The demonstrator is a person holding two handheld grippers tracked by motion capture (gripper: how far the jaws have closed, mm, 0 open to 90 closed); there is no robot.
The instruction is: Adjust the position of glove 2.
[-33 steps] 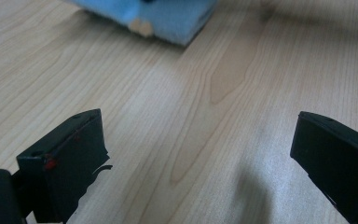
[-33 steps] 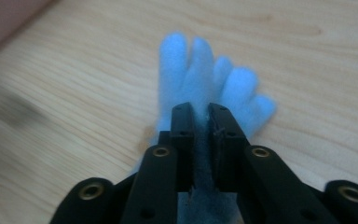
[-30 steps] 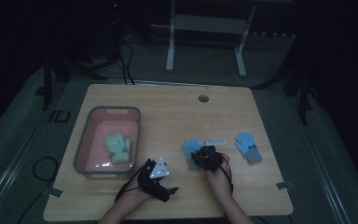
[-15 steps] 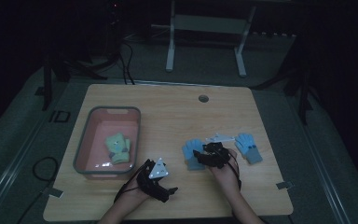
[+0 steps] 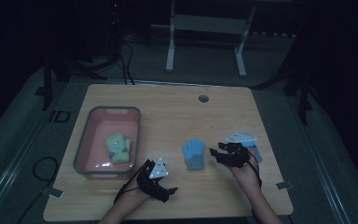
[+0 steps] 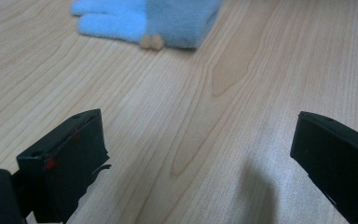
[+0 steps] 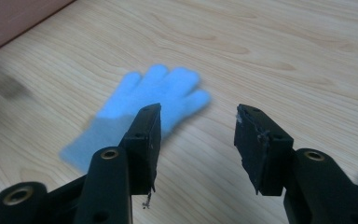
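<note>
My left hand-held gripper [image 5: 168,188] sits low near the front edge of the worktop [image 5: 168,112], its jaws spread wide with bare wood grain between them. In the left gripper view [image 6: 200,154] nothing lies between the jaws and they grip nothing. Ahead of them, well clear of the tips, I see a blue glove [image 6: 149,21] flat on the wood, its cuff greyer than its fingers.

My right hand-held gripper [image 5: 220,155] is out to the right, pointing leftward toward that same blue glove [image 5: 194,154], which lies flat near the middle of the worktop between my two hands. The jaws stand parted and empty. In the right gripper view [image 7: 196,135] the glove [image 7: 144,109] lies spread on the wood beyond the jaws, fingers fanned away from me; the left jaw overlaps its cuff end in the picture, but I cannot tell whether it touches the fabric. The glove is blurred there.

Just behind my right hand I can make out a second patch of blue cloth [image 5: 255,151] on the worktop, partly hidden by the gripper; a sliver of blue also shows at the right edge of the right gripper view.

On the left of the worktop stands a pink tub [image 5: 83,154] with a grey rim, and inside it lies a pale green glove [image 5: 117,148]. A small round hole [image 5: 203,98] sits near the far edge of the worktop.
</note>
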